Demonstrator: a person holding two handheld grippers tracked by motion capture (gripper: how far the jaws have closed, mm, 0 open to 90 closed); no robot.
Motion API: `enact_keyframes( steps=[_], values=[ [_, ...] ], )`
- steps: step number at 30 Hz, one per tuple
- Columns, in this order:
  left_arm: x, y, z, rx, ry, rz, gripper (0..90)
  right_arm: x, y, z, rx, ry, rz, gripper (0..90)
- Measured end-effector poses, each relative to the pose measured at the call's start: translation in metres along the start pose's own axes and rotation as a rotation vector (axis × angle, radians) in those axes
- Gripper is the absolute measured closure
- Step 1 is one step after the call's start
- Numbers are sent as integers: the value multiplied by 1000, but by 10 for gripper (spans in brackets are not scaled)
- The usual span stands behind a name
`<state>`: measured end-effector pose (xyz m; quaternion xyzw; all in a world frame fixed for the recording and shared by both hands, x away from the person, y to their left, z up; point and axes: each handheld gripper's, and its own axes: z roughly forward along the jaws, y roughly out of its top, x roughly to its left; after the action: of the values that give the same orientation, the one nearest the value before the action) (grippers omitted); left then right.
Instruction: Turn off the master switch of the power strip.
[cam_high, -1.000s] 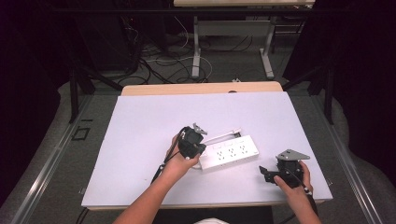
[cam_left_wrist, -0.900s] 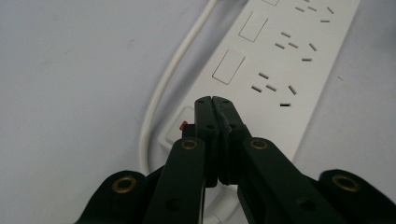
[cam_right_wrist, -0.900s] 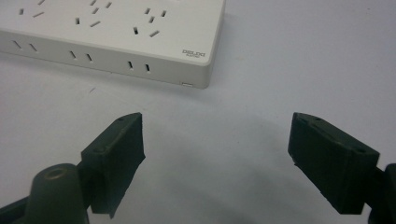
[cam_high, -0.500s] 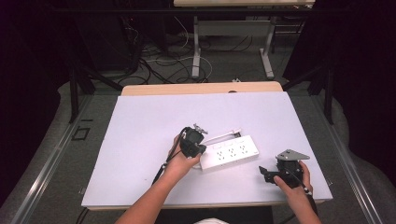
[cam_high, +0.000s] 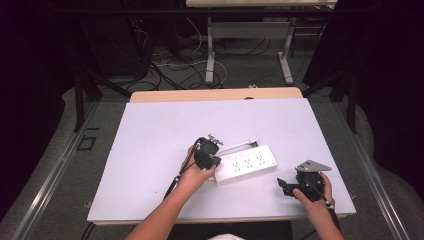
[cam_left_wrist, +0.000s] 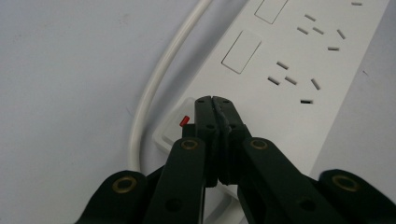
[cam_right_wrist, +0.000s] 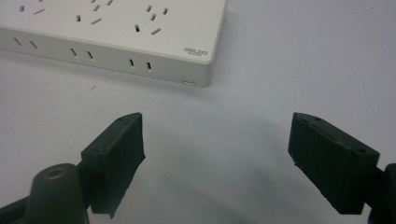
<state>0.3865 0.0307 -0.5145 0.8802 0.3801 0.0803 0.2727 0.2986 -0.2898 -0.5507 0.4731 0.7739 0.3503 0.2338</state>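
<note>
A white power strip (cam_high: 246, 165) lies near the middle of the table, its white cable (cam_high: 239, 145) running along its far side. My left gripper (cam_high: 215, 159) is at the strip's left end. In the left gripper view the gripper (cam_left_wrist: 215, 100) is shut with nothing between its jaws, and its tips are over the end of the strip (cam_left_wrist: 289, 56), beside a small red switch (cam_left_wrist: 184, 121) and the cable (cam_left_wrist: 154, 84). My right gripper (cam_high: 281, 186) rests to the right of the strip, near the table's front edge. This gripper (cam_right_wrist: 217, 140) stands wide open and empty, facing the strip's corner (cam_right_wrist: 116, 32).
The white table top (cam_high: 165, 130) has free room to the left and at the back. A wooden strip (cam_high: 215, 95) borders its far edge. Cables and table legs (cam_high: 210, 55) lie on the floor beyond.
</note>
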Motion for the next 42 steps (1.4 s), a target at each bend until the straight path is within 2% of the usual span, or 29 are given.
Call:
enact_keyframes(
  steps=[3, 6, 8, 9, 11, 13, 18, 23, 24, 26, 27, 29, 31, 35, 36, 39, 42],
  values=[
    [-2, 0, 1, -11, 8, 2, 900, 0, 0, 0, -1, 1, -2, 179],
    [-3, 0, 1, -5, 9, -6, 900, 0, 0, 0, 2, 5, 1, 179],
    [-3, 0, 1, 6, 13, 6, 900, 1, 0, 0, 3, 1, -2, 179],
    [-3, 0, 2, -2, 11, -4, 900, 1, 0, -1, 3, 1, -2, 179],
    [-3, -1, 2, -6, 17, 9, 900, 1, 0, -1, 3, 1, -2, 179],
    [-3, -2, 2, -2, 9, 8, 900, 1, 0, -1, 2, -1, -6, 179],
    [-4, -2, 4, -6, 22, 5, 900, 2, 0, 0, 4, 2, 5, 179],
    [1, -3, 3, -12, 5, -10, 900, 2, 0, 0, 3, 1, 3, 179],
    [1, -3, 3, -24, -7, -33, 900, 2, 0, 0, 3, 1, 5, 179],
    [4, -4, 2, -36, 4, -33, 900, 1, 0, 0, 0, 1, -3, 178],
    [5, -4, 1, -33, -7, -47, 900, 0, 0, 0, -6, -4, -10, 179],
    [6, -3, 0, -23, -8, -42, 900, 1, 0, 0, 2, 0, 10, 179],
    [5, -3, 0, -26, -4, -52, 900, 0, 0, 0, 1, 2, -2, 179],
    [4, -3, 0, -28, 4, -56, 900, 1, 0, -1, 1, 4, 8, 179],
    [5, -2, 0, -24, 11, -42, 900, 0, 0, -1, -1, 3, 1, 179],
    [4, -2, 1, -22, 14, -47, 900, 1, 0, 0, 1, 0, 9, 179],
    [4, -2, 0, -21, 10, -50, 900, 0, 0, 0, -3, 3, -6, 178]
  ],
)
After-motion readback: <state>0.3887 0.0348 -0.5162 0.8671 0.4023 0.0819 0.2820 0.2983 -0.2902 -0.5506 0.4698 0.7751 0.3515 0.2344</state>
